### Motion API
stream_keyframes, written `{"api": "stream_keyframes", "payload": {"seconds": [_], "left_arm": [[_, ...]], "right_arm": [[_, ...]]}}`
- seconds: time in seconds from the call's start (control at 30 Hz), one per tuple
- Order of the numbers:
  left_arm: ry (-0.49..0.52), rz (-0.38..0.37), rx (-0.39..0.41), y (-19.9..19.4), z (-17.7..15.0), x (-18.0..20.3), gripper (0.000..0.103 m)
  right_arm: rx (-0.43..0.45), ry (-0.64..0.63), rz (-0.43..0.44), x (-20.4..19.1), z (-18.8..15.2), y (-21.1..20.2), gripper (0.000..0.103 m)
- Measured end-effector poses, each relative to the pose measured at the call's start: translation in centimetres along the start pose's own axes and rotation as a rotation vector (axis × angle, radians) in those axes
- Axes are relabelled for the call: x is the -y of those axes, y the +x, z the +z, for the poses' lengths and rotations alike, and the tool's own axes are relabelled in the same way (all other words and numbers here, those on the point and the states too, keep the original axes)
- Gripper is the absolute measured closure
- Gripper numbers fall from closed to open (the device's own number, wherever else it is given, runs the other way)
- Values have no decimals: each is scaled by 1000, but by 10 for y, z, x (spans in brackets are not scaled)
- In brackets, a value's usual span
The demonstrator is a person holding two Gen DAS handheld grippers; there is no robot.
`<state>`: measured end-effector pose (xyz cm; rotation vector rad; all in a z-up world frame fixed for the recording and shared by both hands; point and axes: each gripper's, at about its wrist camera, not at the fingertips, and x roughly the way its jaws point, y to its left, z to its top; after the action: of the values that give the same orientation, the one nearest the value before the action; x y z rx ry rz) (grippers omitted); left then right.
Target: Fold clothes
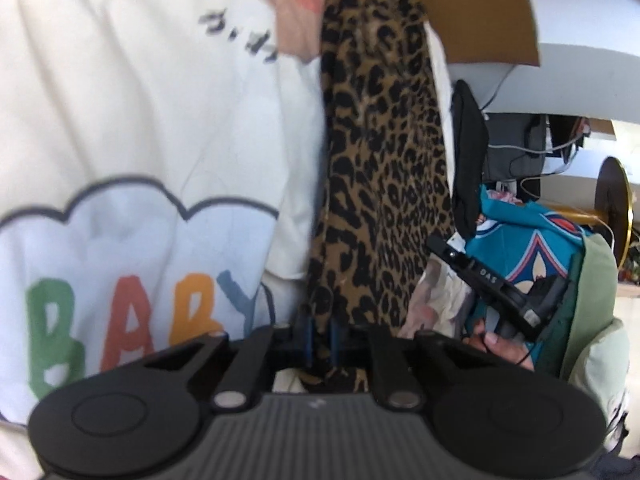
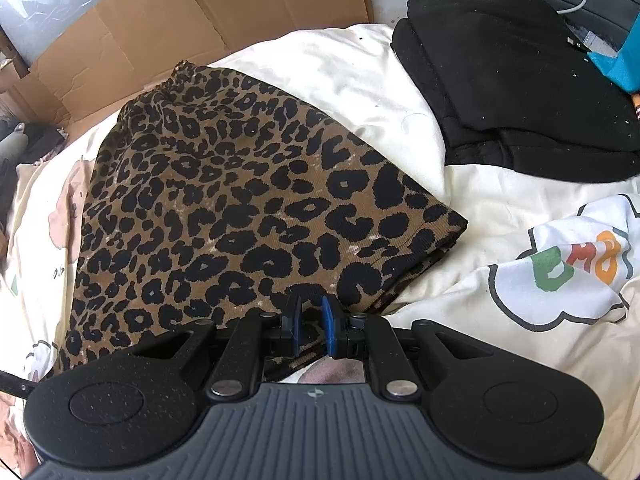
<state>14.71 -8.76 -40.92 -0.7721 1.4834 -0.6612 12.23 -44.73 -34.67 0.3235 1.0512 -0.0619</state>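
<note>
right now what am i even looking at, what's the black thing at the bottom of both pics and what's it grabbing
That black thing is a hand-held gripper with two blue-padded fingers. A person carries one in each hand, and each has a camera looking along its fingers, so one picture comes from each hand.

The left gripper is shut on an edge of the leopard garment. The right gripper pinches another edge of the same garment, which lies on a cream sheet printed with a cloud and the word BABY.

Also on the sheet is a black garment, which looks folded. Cardboard lies behind. In the left view you can see the other gripper and the hand holding it.
</note>
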Motion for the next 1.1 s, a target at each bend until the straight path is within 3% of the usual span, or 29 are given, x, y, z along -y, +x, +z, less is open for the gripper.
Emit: {"api": "stream_keyframes", "payload": {"seconds": [0.27,0.33,0.4,0.47,0.57,0.67,0.73,0.8,0.83,1.1], "left_arm": [[-76,2,32,-8,2,-17,93],[-91,-4,21,-3,0,-18,77],[-97,-48,16,-1,-2,-17,53],[-107,-84,21,1,-4,-17,46],[-139,-122,18,6,-7,-20,48],[-177,-148,-4,10,-11,-24,57],[-205,-159,-32,12,-18,-29,67],[-203,-148,-58,16,-24,-30,90],[-197,-140,-65,17,-26,-29,93],[-182,-134,-56,9,-33,-26,94]], "right_arm": [[0,-6,4,4,1,1,86],[-1,-12,3,5,1,1,86],[-1,-14,3,4,0,1,86],[-2,-14,3,5,0,1,86],[-3,-17,3,4,0,1,86],[-7,-18,4,5,-3,1,86],[-10,-20,5,4,-5,0,86],[-11,-27,7,3,-7,-2,85],[-10,-32,10,1,-7,-4,85],[-11,-101,124,-32,-5,-3,85]]}}
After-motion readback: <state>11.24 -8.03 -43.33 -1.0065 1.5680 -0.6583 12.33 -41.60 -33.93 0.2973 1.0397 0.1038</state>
